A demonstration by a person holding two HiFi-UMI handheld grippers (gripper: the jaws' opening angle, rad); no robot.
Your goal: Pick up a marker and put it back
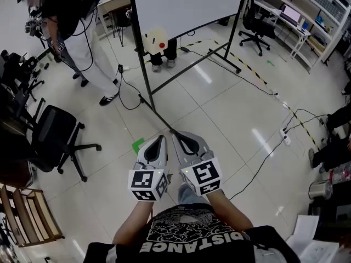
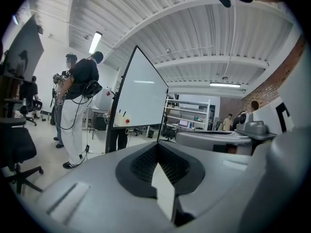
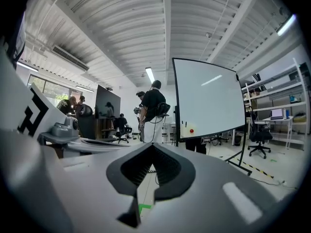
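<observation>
Glossy tiled floor (image 1: 230,111) — ribbed left tongs (image 2: 158,148)

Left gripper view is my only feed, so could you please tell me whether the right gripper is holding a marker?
Observer: No. The right gripper has its fingers shut together with nothing between them.
Operator: Thank you. Is anything marked out just ahead?
Observer: Yes, a green tape mark lies on the floor, showing just left of the left gripper in the head view.
Operator: And past the whiteboard?
Observer: A black-and-yellow striped line runs along by the right foot of the whiteboard stand.
</observation>
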